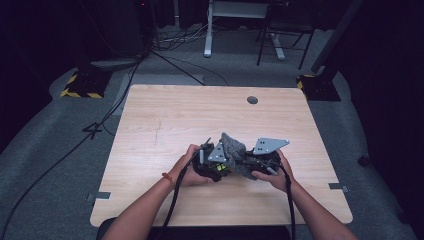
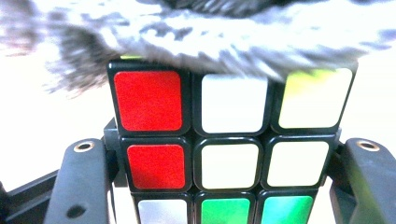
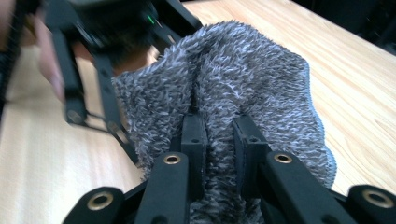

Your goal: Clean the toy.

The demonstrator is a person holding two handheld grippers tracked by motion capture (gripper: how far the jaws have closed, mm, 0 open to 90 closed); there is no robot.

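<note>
item: puzzle cube (image 2: 229, 154), clamped between the left gripper (image 2: 224, 186) jaws, wiped by fuzzy grey cloth (image 3: 243, 88) pinched in the right gripper (image 3: 219, 140) just above the table (image 1: 165, 115); best practice, presumably: hold cube steady, drag cloth flat across each face.

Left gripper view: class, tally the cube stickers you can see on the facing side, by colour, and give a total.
Cube, facing side, below the grey cloth:
Red: 2
White: 5 (the top right one has a yellow-green tint)
Green: 2
Total: 9
</note>
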